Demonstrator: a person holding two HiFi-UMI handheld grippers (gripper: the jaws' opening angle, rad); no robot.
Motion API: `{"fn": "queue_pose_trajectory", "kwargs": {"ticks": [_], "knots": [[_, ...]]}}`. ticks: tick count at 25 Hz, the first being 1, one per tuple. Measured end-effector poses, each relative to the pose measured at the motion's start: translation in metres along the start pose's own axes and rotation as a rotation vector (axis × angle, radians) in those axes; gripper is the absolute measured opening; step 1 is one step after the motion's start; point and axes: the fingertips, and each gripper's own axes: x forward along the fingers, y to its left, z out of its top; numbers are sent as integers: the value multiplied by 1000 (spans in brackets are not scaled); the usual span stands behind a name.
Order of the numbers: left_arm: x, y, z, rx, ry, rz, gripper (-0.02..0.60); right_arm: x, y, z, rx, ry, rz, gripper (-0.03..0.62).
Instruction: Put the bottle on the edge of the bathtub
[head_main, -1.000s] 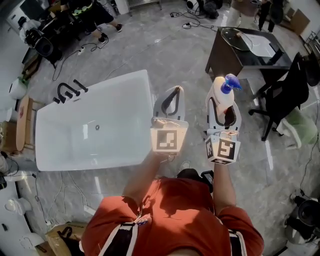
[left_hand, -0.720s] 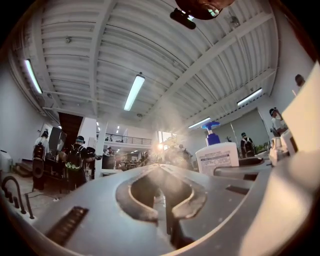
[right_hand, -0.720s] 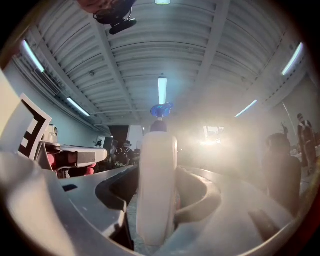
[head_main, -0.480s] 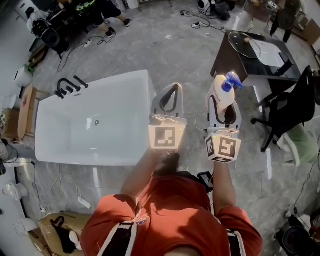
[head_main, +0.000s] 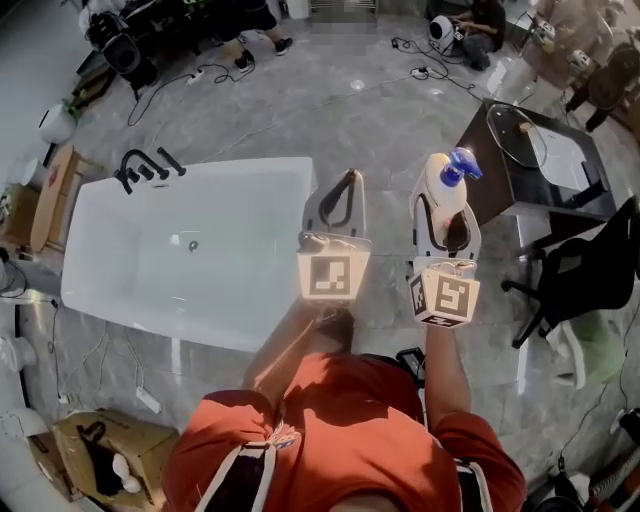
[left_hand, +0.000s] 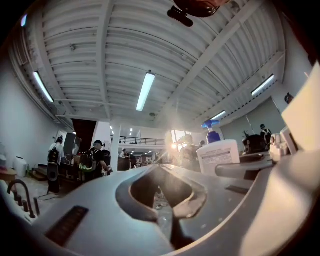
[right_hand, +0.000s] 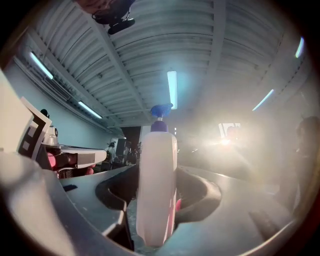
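In the head view a white bottle (head_main: 443, 195) with a blue pump top stands upright between the jaws of my right gripper (head_main: 446, 205), which is shut on its body. It fills the middle of the right gripper view as the bottle (right_hand: 157, 185). My left gripper (head_main: 348, 182) is held out beside it, shut with nothing in it, its tips over the floor just past the right end of the white bathtub (head_main: 105, 300). The left gripper view shows the bottle (left_hand: 220, 156) off to the right.
A black faucet (head_main: 145, 165) stands at the tub's far left corner. A dark table (head_main: 560, 170) and a black office chair (head_main: 575, 285) are to the right. Cables run over the grey floor, a cardboard box (head_main: 95, 455) lies at lower left, and people stand at the back.
The person has walked across the floor carrying both grippers level. The tub has swung and the dark table has slid right in the head view. The bottle stays in the right gripper.
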Motion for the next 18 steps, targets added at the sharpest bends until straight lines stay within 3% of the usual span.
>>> {"fn": "queue_pose_trajectory", "kwargs": {"ticks": [6,11,18], "knots": [[42,66,-7,-14,3,105,17,84,26,-3,2,9,91,242],[65,128,-15,41,6,176,17,146,62,-7,7,1,172,242],[89,209,-23,19,2,308,17,225,117,-12,2,-14,307,242]]}}
